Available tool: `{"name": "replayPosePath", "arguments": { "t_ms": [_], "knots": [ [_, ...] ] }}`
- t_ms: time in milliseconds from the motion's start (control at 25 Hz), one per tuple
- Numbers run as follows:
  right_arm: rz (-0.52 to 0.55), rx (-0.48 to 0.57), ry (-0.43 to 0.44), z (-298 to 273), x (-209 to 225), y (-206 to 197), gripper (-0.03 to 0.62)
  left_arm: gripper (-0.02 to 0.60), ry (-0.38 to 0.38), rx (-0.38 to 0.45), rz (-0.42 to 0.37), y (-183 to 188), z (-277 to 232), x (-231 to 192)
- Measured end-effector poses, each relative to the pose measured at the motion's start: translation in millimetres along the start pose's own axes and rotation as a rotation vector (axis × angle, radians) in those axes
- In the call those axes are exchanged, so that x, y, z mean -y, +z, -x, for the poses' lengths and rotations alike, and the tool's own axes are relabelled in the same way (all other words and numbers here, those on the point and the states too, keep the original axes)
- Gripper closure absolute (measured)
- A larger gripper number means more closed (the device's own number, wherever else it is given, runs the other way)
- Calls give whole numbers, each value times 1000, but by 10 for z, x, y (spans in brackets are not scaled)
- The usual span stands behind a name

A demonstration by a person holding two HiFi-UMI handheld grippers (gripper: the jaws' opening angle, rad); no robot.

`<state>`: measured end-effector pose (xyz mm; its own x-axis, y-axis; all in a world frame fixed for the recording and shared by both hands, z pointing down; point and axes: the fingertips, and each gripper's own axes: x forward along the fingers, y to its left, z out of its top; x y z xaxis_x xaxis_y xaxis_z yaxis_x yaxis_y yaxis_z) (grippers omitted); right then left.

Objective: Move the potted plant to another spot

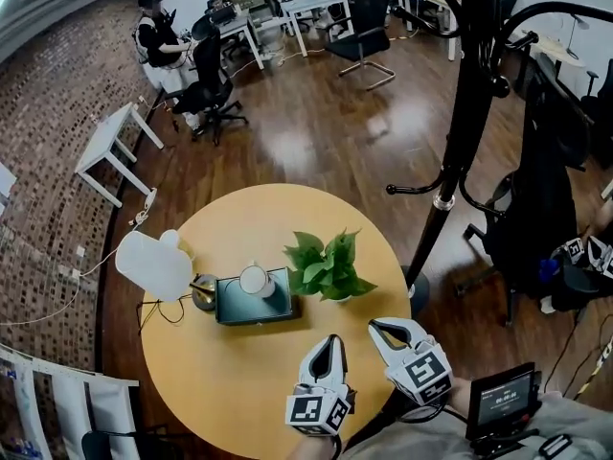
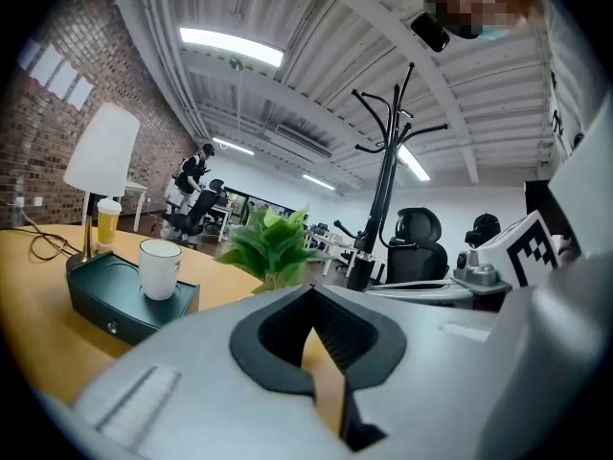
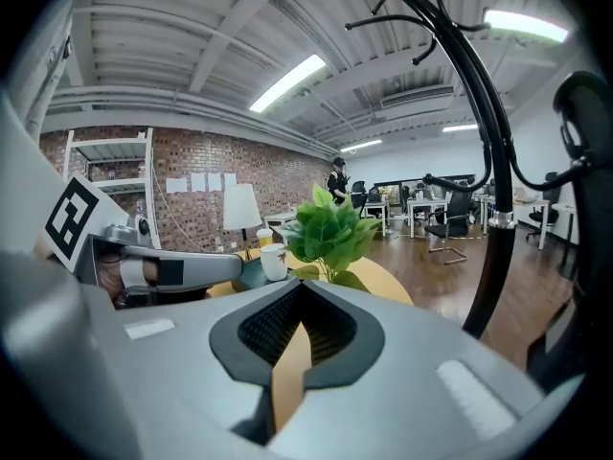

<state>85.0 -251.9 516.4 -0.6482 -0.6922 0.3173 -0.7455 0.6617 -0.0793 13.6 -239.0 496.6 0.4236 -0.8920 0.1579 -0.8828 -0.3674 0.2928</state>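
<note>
A small potted plant [image 1: 328, 268] with bright green leaves stands right of centre on the round yellow table [image 1: 239, 372]. It shows ahead of the jaws in the left gripper view [image 2: 271, 245] and the right gripper view [image 3: 330, 230]. My left gripper [image 1: 332, 340] and right gripper [image 1: 380, 328] hover side by side over the table's near edge, just short of the plant and apart from it. Both are shut with nothing between the jaws.
A dark green box [image 1: 254, 298] with a white cup [image 1: 256, 279] on it sits left of the plant, beside a white-shaded lamp [image 1: 153, 265]. A black coat stand [image 1: 458, 132] rises right of the table. Desks, chairs and a seated person [image 1: 158, 38] are farther back.
</note>
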Motion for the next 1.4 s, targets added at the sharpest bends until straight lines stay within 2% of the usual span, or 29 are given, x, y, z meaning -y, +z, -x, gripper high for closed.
{"name": "replayPosePath", "arguments": {
  "t_ms": [320,480,680,880,960,1080,1280,1400],
  "knots": [
    [-43,-133,40,-527,226,-653,586,586,58,-113,-11,-655,-441,-423],
    [-38,-162,42,-745,325,-904,586,586,81,-153,7,-980,-583,-607],
    [-46,-209,65,-882,381,-1148,587,586,100,-175,7,-1171,-708,-743],
    [-33,-205,89,-1027,495,-1271,586,586,111,-193,-42,-1318,-800,-905],
    [-28,-200,107,-1082,536,-1303,584,552,99,-192,-66,-1360,-832,-959],
    [-2,-195,144,-1163,571,-1322,499,504,62,-183,-89,-1384,-896,-1017],
    [94,-171,225,-1298,593,-1318,381,297,-56,-175,-131,-1407,-1053,-1049],
    [155,-165,276,-1377,606,-1329,304,228,-110,-179,-146,-1417,-1125,-1047]
  ]
}}
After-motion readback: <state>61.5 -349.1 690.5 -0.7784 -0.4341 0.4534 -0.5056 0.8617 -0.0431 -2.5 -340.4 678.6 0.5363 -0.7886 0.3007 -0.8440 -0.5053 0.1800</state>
